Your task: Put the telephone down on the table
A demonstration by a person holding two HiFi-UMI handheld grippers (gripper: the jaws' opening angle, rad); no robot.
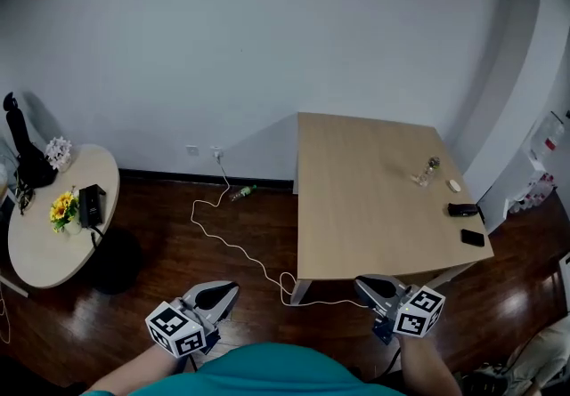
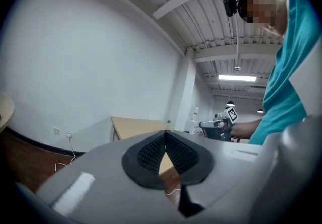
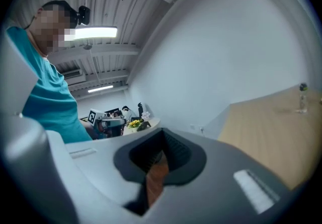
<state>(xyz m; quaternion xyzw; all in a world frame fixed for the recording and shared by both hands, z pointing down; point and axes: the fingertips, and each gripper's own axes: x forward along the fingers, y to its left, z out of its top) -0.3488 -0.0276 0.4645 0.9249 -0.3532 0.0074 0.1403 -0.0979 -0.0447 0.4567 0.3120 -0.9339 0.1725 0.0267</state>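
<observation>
Both claws are hanging low and close to the body, so I am judging that no handling is under way yet. The left claw (image 1: 224, 290) is showing its ribbed black pads meeting at the tips with nothing between them. The right claw (image 1: 365, 283) is likewise pressing fully together and carrying nothing. The telephone (image 1: 90, 205), as I am reading it, is the boxy black set sitting on the round pale surface (image 1: 44, 252) at far left, beside yellow flowers (image 1: 62, 207) and well apart from both claws. The square wood-grain surface (image 1: 356, 207) is standing ahead, flat and matte, with small items lying near its right edge. A thin white cable (image 1: 233, 248) is snaking across the glossy dark floor (image 1: 160, 270).
</observation>
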